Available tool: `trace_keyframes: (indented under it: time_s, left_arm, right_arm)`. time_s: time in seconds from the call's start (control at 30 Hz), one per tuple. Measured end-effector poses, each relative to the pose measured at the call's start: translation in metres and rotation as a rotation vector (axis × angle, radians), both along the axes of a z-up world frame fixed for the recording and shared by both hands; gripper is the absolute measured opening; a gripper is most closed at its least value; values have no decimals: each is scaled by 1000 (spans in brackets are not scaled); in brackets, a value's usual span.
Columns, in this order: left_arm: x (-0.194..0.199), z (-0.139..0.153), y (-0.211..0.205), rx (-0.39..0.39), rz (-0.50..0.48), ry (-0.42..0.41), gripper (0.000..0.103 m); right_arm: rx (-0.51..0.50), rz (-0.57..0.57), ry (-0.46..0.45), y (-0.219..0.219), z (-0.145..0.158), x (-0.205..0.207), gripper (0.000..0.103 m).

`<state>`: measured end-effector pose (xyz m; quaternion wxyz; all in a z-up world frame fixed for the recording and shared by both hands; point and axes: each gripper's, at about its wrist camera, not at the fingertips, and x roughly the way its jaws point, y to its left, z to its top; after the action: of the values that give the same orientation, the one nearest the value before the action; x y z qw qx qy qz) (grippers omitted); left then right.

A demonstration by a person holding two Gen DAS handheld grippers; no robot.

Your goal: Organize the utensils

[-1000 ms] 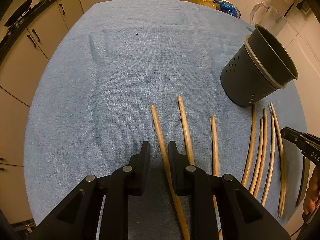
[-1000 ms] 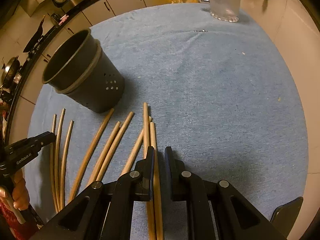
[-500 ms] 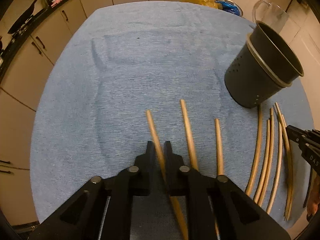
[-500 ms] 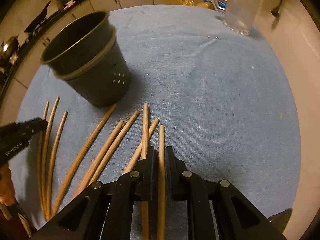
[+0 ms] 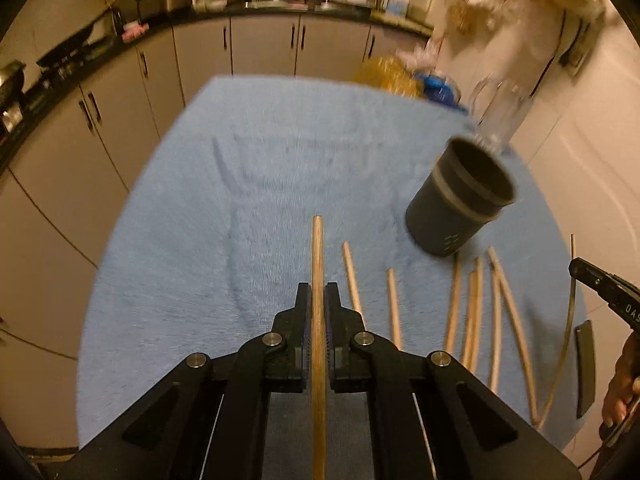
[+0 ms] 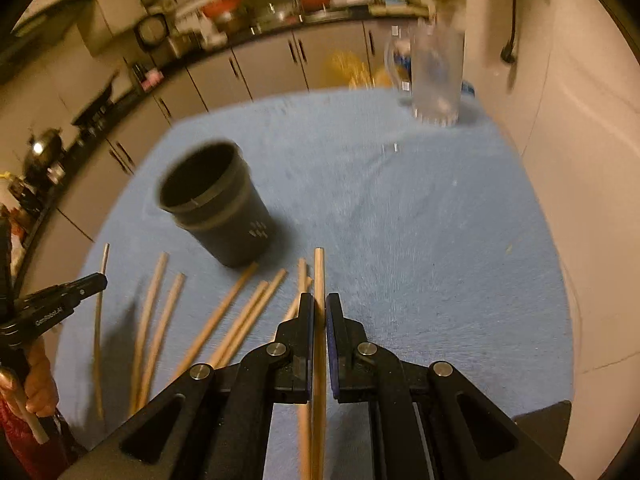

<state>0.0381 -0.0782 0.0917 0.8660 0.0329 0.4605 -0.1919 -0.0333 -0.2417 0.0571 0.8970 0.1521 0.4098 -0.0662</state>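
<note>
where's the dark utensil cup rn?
The dark utensil cup stands upright on the blue cloth, right of centre in the left wrist view, just beyond the loose chopsticks and in front of the glass pitcher.

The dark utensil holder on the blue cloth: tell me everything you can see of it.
The utensil holder is a dark grey round cup, apparently plastic, with a pale band below its rim and small drain holes low on its side. It stands upright on the blue cloth, open-topped, and looks empty. Loose chopsticks lie beside its base; nothing grips it.
</note>
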Motion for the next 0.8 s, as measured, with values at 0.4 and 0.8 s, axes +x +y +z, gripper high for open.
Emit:
trace_keyframes:
  time_s: [0.4, 0.8]
  left_arm:
    - [-42, 57, 17, -69, -19, -115, 6]
    - [-60, 89, 10, -82, -33, -179, 6]
  right_arm:
    - [-94, -9, -281, 23, 59, -65, 6]
    - [-98, -24, -383, 20, 90, -87, 6]
